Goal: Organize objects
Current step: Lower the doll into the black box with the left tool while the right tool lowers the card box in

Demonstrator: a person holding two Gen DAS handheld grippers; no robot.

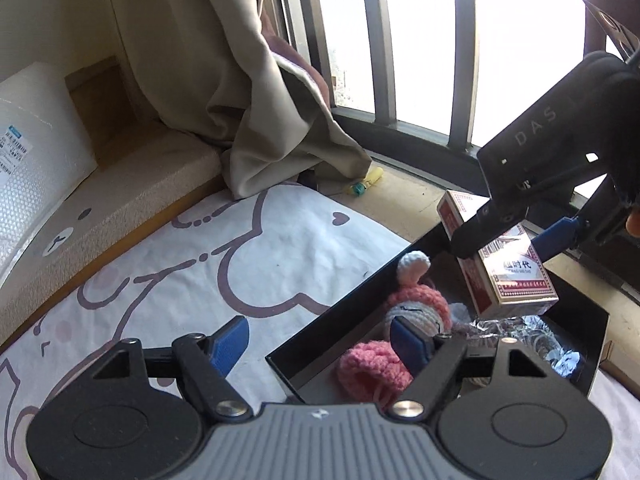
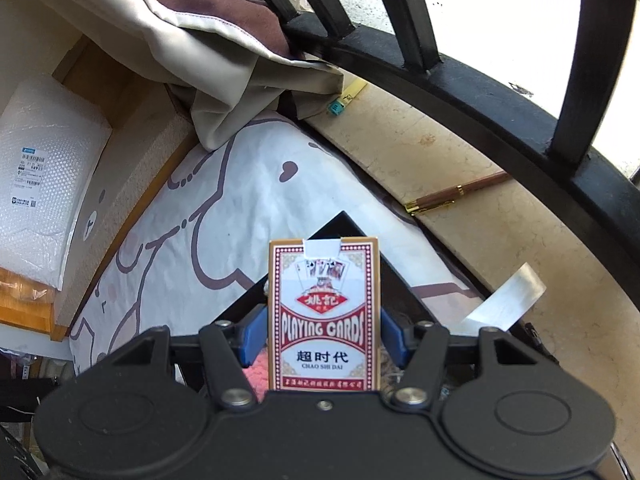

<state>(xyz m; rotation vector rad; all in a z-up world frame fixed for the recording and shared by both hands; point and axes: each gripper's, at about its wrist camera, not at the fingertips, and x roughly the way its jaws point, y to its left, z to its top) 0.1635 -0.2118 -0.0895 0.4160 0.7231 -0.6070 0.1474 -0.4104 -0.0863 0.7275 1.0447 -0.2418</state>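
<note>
The right gripper clasps a pack of playing cards between its blue pads, the red-and-gold box standing upright along the fingers. In the left wrist view the pack hangs tilted above the far corner of a black storage box, not yet touching anything inside.

The left gripper has its jaws spread with nothing between them. One blue pad is over the cartoon-print bedsheet, the other over the box interior, just beside a pink and white crocheted doll.

The step in hand appears to be placing the cards into the box. The next move likely calls for lowering the pack into free space beside the doll, then letting go.

The doll fills the near part of the box, and some shiny crinkled wrapping lies under the pack, so room is tight. The left gripper sits close to the box and could crowd the drop.

Around: a beige curtain, a barred window, a brown pen on the stone sill, and a bubble-wrap parcel.
</note>
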